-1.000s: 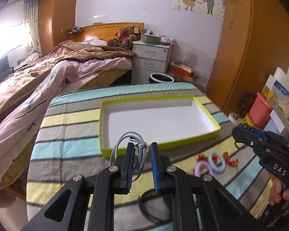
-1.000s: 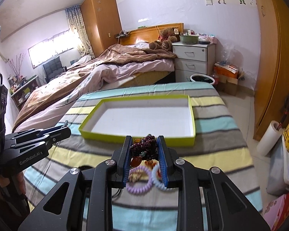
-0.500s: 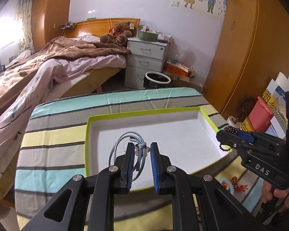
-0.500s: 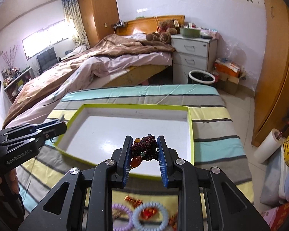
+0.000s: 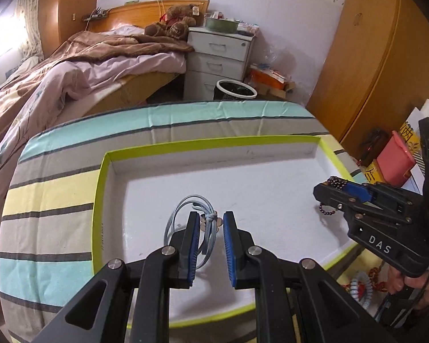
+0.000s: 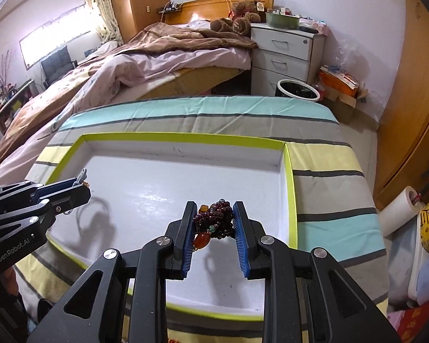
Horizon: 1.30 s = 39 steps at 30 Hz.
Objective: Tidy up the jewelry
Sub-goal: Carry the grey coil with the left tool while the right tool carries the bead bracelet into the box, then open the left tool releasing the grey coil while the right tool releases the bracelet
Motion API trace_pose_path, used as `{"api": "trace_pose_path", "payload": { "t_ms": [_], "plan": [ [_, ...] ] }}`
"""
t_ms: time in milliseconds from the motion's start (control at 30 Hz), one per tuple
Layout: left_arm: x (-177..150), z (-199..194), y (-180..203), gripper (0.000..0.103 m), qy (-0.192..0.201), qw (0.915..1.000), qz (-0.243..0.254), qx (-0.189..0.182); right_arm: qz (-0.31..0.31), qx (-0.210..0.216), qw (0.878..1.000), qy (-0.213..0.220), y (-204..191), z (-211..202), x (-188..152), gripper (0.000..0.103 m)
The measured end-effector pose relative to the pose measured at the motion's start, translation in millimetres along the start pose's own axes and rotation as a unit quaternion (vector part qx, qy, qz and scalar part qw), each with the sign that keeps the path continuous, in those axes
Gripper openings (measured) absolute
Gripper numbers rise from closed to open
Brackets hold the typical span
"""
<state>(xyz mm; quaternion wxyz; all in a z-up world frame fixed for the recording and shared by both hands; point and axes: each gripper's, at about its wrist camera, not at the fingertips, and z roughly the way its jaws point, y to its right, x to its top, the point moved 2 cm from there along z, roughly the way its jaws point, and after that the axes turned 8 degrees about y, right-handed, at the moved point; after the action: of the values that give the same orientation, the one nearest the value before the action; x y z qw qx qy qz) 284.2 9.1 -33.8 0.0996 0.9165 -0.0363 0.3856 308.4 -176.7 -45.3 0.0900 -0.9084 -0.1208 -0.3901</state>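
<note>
The left tongs [image 5: 211, 223] grip a soft, light cord [image 5: 186, 208] at its knot above the tray [image 5: 98, 200] near its left edge, while the right tongs [image 6: 213, 223] clench a heavier, slippery bead bunch [image 6: 214, 220] over its right side.

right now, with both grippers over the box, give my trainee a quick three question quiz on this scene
1. True or false: the left gripper holds a dark bead bracelet.
2. What does the right gripper hold? A) pale blue cord B) dark red bead bracelet C) spiral hair tie
3. What colour is the rim of the shallow box?

Key: 1 false, it holds the pale blue cord. 2 B. 3 yellow-green.
</note>
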Motion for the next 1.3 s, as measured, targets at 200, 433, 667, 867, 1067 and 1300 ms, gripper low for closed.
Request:
{"api": "trace_pose_path", "payload": {
  "t_ms": [200, 433, 667, 867, 1067, 1300],
  "plan": [
    [-3.8, 8.2, -2.5, 0.017, -0.009, 0.9999, -0.003, 0.005, -0.006, 0.0, 1.0, -0.009, -1.2, 6.0, -2.4, 0.027],
    [-5.8, 12.2, -8.1, 0.017, -0.017, 0.9997, -0.014, 0.008, -0.007, 0.001, 1.0, -0.017, -3.6, 10.4, -2.5, 0.027],
    [-6.3, 13.6, -10.1, 0.017, -0.021, 0.9996, -0.018, 0.007, -0.005, -0.001, 1.0, -0.02, -4.2, 11.6, -2.3, 0.028],
    [-5.9, 13.3, -10.1, 0.025, -0.02, 0.9995, -0.021, 0.013, -0.002, -0.002, 1.0, -0.02, -4.5, 10.8, -2.3, 0.032],
    [-3.0, 2.2, -6.8, 0.039, -0.007, 0.9997, -0.023, 0.007, 0.001, 0.005, 1.0, -0.004, -5.3, 3.2, 2.0, 0.045],
    [-0.9, -31.2, 0.0, 0.049, 0.018, 0.9995, -0.024, -0.006, 0.005, 0.016, 1.0, 0.024, -7.2, -23.0, 3.9, 0.045]
  ]
}}
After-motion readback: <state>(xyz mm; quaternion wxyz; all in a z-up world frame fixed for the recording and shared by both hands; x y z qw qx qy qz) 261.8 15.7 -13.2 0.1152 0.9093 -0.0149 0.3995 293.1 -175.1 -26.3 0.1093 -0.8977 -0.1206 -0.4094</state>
